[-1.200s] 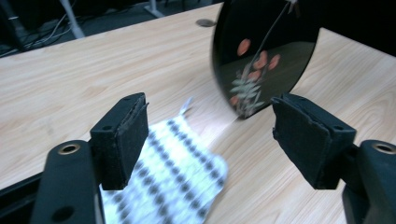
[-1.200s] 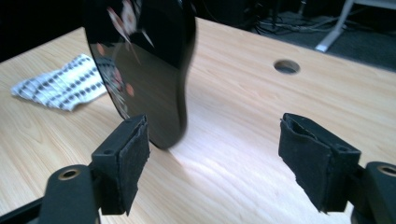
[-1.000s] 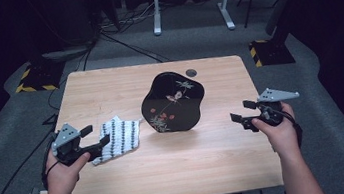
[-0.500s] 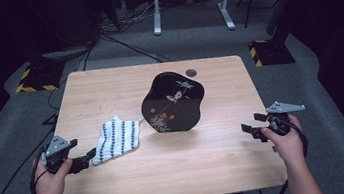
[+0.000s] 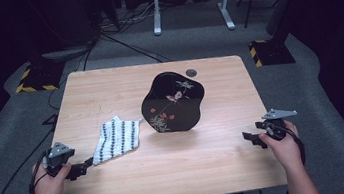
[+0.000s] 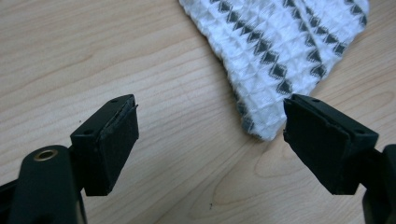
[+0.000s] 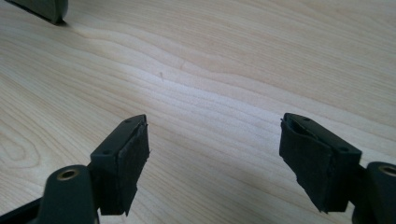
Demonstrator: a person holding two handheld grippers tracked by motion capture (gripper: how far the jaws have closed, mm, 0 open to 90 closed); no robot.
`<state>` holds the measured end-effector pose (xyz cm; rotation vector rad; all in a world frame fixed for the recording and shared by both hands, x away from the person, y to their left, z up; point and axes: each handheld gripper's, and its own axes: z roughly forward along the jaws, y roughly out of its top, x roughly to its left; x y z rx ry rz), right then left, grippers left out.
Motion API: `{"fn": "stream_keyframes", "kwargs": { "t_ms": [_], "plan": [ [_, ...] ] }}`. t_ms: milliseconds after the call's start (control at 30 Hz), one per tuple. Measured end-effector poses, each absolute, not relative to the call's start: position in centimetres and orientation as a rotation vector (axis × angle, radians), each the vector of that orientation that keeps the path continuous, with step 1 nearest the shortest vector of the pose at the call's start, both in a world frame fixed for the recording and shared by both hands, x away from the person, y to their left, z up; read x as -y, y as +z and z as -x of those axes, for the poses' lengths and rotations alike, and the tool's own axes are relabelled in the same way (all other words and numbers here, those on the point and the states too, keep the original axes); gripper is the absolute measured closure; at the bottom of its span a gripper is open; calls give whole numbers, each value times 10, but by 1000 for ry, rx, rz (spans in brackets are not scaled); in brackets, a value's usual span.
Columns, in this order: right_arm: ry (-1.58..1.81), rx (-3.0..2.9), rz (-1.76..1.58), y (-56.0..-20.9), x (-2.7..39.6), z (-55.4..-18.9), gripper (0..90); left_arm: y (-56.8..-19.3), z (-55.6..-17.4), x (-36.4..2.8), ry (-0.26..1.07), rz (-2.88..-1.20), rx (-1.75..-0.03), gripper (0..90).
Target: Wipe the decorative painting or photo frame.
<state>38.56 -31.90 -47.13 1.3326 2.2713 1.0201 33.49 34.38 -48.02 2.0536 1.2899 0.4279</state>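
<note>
A white cloth [image 5: 117, 138] with dark patterned stripes lies crumpled on the left half of the wooden table [image 5: 108, 90]. To its right a black lacquered tray [image 5: 173, 102] painted with flowers rests at the table's middle. My left gripper [image 5: 84, 167] sits low near the front left edge, open, its jaws having just been opening, with nothing between them. In the left gripper view the cloth's corner [image 6: 280, 42] lies just ahead of the right jaw of my left gripper [image 6: 211, 102]. My right gripper [image 5: 250, 139] is open over bare wood at the front right; my right gripper [image 7: 215, 119] holds nothing.
A small dark round cap [image 5: 191, 73] sits in the table's back edge. A corner of the tray [image 7: 39, 7] shows far off in the right gripper view. Cables and a white desk frame [image 5: 188, 4] stand on the grey floor behind.
Both hands have drawn back toward the front edge and sunk lower. The left gripper has moved away from the cloth to the left, the right one outward to the right.
</note>
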Motion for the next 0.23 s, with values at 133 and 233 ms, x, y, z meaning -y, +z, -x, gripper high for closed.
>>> {"fn": "stream_keyframes", "kwargs": {
  "t_ms": [133, 233],
  "plan": [
    [1017, -2283, -1329, -475, 316, -387, 251, -485, -335, -346, 404, -2065, -1300, 185],
    [1009, -2290, -1320, -478, 314, -387, 246, -488, -335, -347, 410, -2056, -1293, 187]
  ]
}}
